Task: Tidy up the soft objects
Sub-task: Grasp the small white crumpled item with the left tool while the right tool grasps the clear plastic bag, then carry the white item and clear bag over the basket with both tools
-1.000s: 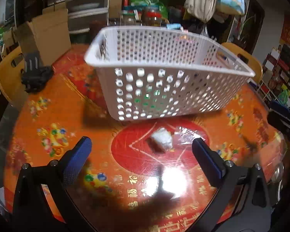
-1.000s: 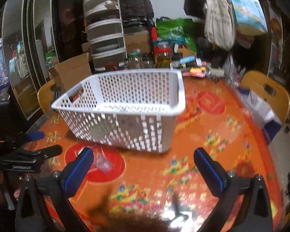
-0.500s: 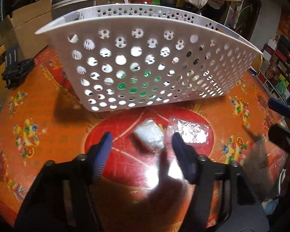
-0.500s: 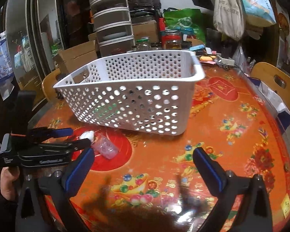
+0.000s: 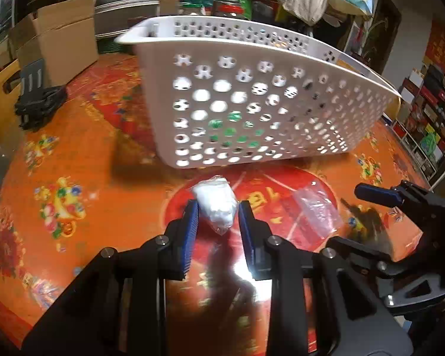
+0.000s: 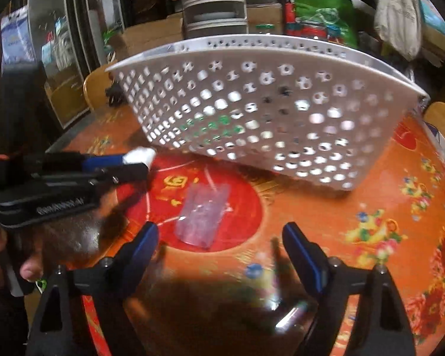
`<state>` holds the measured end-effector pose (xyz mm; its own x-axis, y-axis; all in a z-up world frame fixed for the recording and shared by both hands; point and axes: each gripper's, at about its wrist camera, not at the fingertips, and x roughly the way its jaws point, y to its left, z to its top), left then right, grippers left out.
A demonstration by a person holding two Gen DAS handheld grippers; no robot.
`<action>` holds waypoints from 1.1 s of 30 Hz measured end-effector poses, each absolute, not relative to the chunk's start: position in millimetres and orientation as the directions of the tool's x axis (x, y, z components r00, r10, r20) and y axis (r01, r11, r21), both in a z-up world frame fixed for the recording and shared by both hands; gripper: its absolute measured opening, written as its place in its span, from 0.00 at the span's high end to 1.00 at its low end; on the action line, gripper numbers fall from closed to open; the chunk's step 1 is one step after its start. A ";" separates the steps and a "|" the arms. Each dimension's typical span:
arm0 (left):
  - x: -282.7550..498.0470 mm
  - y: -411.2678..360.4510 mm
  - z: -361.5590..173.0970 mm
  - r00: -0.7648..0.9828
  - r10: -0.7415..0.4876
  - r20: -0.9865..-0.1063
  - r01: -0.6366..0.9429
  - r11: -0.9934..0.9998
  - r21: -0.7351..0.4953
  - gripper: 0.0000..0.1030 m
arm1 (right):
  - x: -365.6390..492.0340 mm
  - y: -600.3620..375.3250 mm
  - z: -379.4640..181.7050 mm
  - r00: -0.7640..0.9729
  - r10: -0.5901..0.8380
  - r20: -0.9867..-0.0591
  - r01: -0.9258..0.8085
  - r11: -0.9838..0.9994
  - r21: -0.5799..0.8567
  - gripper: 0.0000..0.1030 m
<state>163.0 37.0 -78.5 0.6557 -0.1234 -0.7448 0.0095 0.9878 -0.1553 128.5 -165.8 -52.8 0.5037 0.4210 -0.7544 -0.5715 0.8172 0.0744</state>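
Two fingers (image 5: 192, 222) flank the white bag (image 5: 217, 204), pointing basketward (image 5: 252, 112).

The bench (image 5: 83, 136) is round, covered in a glossy orange and red cloth with flower prints and a red disc at its middle. A white perforated basket (image 5: 252, 109) stands on it in the upper middle of the frame, with a white wrapped bundle (image 5: 218, 204) and a clear plastic bag (image 5: 314, 210) lying just below it on the red disc. A black device (image 5: 35, 103) rests at the left edge.
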 end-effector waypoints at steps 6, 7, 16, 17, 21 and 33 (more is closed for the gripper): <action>158.0 61.7 -82.1 0.656 -0.132 -0.743 -0.011 0.983 -0.185 0.75 | 132.7 -146.3 -58.5 0.508 0.383 -0.772 -0.571 0.820 0.031 0.39; 158.1 61.6 -83.1 0.658 -0.133 -0.742 -0.010 0.983 -0.185 0.75 | 133.6 -143.8 -59.6 0.507 0.374 -0.776 -0.569 0.822 0.024 0.45; 151.1 61.2 -79.8 0.672 -0.145 -0.727 0.006 0.982 -0.191 0.75 | 131.9 -137.3 -61.4 0.522 0.346 -0.780 -0.569 0.822 -0.016 0.71; 150.1 61.3 -79.0 0.673 -0.145 -0.725 0.006 0.981 -0.192 0.75 | 130.4 -139.9 -60.0 0.526 0.349 -0.775 -0.569 0.822 -0.016 0.71; 143.0 58.8 -71.6 0.688 -0.144 -0.712 0.009 0.982 -0.190 0.75 | 122.5 -149.8 -51.6 0.552 0.362 -0.751 -0.560 0.829 -0.012 0.71; 113.4 38.0 -28.7 0.749 -0.146 -0.646 0.050 0.985 -0.164 0.75 | 102.6 -196.0 -0.9 0.650 0.390 -0.652 -0.516 0.856 -0.002 0.71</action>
